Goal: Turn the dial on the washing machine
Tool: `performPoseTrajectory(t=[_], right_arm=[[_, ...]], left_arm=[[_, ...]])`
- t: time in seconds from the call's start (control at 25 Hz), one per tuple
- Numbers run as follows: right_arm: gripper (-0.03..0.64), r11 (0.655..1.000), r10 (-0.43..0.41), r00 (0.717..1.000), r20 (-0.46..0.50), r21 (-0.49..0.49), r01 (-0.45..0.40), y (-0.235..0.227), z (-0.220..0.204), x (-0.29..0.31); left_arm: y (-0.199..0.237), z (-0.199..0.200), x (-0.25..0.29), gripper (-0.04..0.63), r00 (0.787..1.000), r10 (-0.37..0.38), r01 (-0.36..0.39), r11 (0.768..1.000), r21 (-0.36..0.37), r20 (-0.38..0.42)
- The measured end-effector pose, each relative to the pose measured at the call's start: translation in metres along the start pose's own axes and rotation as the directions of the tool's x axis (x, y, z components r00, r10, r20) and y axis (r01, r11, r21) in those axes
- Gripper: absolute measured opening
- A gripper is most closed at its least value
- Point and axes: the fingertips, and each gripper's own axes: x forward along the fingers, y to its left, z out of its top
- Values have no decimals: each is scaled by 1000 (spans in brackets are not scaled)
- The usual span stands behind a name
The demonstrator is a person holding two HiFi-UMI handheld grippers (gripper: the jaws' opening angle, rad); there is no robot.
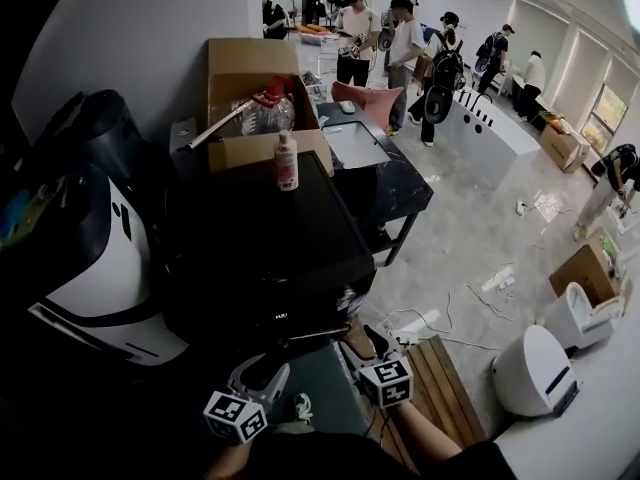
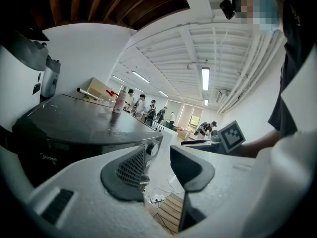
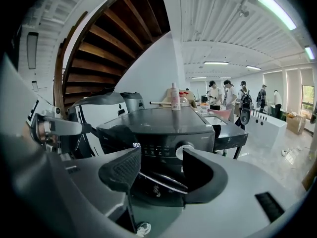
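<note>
A black front-loading washing machine (image 1: 262,253) stands straight ahead of me. Its round silver dial (image 3: 184,150) sits at the right of the control panel, which shows lit digits (image 3: 136,145). The dial (image 2: 153,148) also shows from the side in the left gripper view. My right gripper (image 3: 161,170) faces the panel a short way off, open, with the dial seen just past its right jaw and nothing between the pads. My left gripper (image 2: 158,171) hangs off the machine's front right corner, open and empty. Both grippers (image 1: 262,376) (image 1: 362,346) are low in the head view.
A pink bottle (image 1: 286,161) stands on the washer's lid, with a cardboard box (image 1: 256,96) behind it. A white appliance (image 1: 100,268) is on the left, a dark table (image 1: 395,183) behind right. A wooden pallet (image 1: 442,388) and cables lie on the floor. Several people (image 1: 400,38) stand far back.
</note>
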Motion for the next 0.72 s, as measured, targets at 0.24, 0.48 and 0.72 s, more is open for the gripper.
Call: performPoseTrajectory(t=[0.24, 0.48, 0.72], right_arm=[[276, 997, -17, 999, -46, -70, 14, -10, 6, 50], [309, 990, -53, 993, -105, -135, 39, -25, 4, 86], [337, 979, -87, 982, -168, -195, 53, -37, -7, 107]], left_arm=[[28, 10, 20, 155, 1000, -14, 14, 1000, 0, -11], [47, 16, 35, 155, 999, -36, 36, 999, 1, -29], [52, 18, 40, 155, 996, -67, 67, 998, 1, -54]])
